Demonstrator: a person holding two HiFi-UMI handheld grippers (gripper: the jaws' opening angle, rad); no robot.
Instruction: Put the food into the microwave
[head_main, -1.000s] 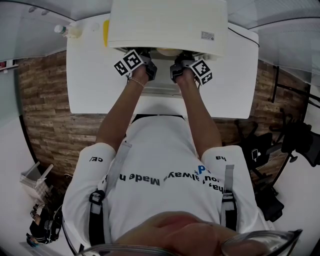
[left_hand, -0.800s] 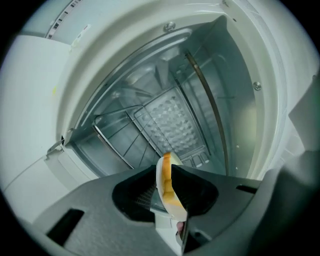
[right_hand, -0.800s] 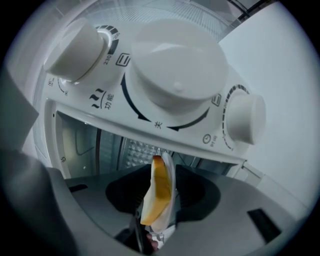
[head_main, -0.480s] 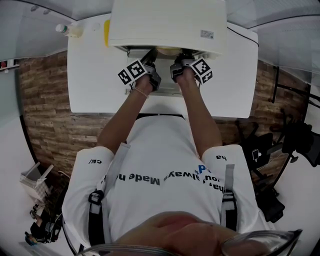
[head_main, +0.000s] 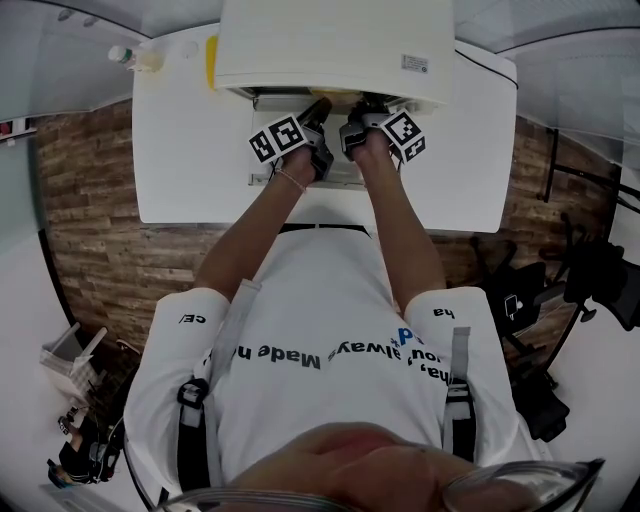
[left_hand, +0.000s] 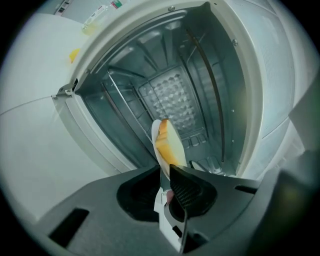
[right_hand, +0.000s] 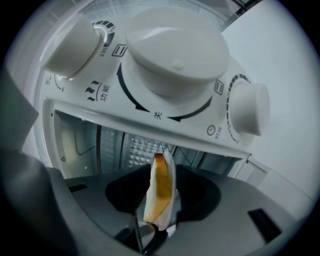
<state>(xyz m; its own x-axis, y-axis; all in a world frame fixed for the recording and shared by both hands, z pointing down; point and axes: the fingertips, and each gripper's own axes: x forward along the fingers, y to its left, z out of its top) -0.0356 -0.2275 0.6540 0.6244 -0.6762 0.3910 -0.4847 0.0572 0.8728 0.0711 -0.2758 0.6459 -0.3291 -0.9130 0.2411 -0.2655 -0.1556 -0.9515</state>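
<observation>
- **Step in hand (judged).** The plate (left_hand: 155, 131) with the food (left_hand: 168, 146) is being taken through the mouth of the microwave (head_main: 335, 45), which stands on a white surface (head_main: 190, 150).
- **Fingers.**
  - The left gripper (left_hand: 165, 172) is clenched on the near rim of the plate.
  - The right gripper (right_hand: 162, 175) has its fingers spread wide. The plate stands between them, and the pads do not press on it.
- **Place of the food.** It lies on the plate at the lower centre of both gripper views, in front of the open cavity (left_hand: 150, 85). Whether the plate already rests on the cavity floor cannot be told.
- **Doing it well (judged).**
  - One grip on a thin rim lets the plate sag away from the fingers, so it should be kept level.
  - It should go in midway between the side walls (left_hand: 210, 85) and sit on the floor before the fingers let go.
  - The right gripper should back straight out, so that neither finger catches the rim.
- **Materials and shapes.**
  - The plate is white, thin and smooth, and is seen edge-on.
  - The food is a yellow-orange piece that looks soft and bread-like.
  - The cavity is dull grey metal, with a dimpled back wall (left_hand: 172, 97) and ribbed sides.
  - Three round white knobs (right_hand: 172, 55), smooth plastic by the look of them, sit on the control panel.
</observation>
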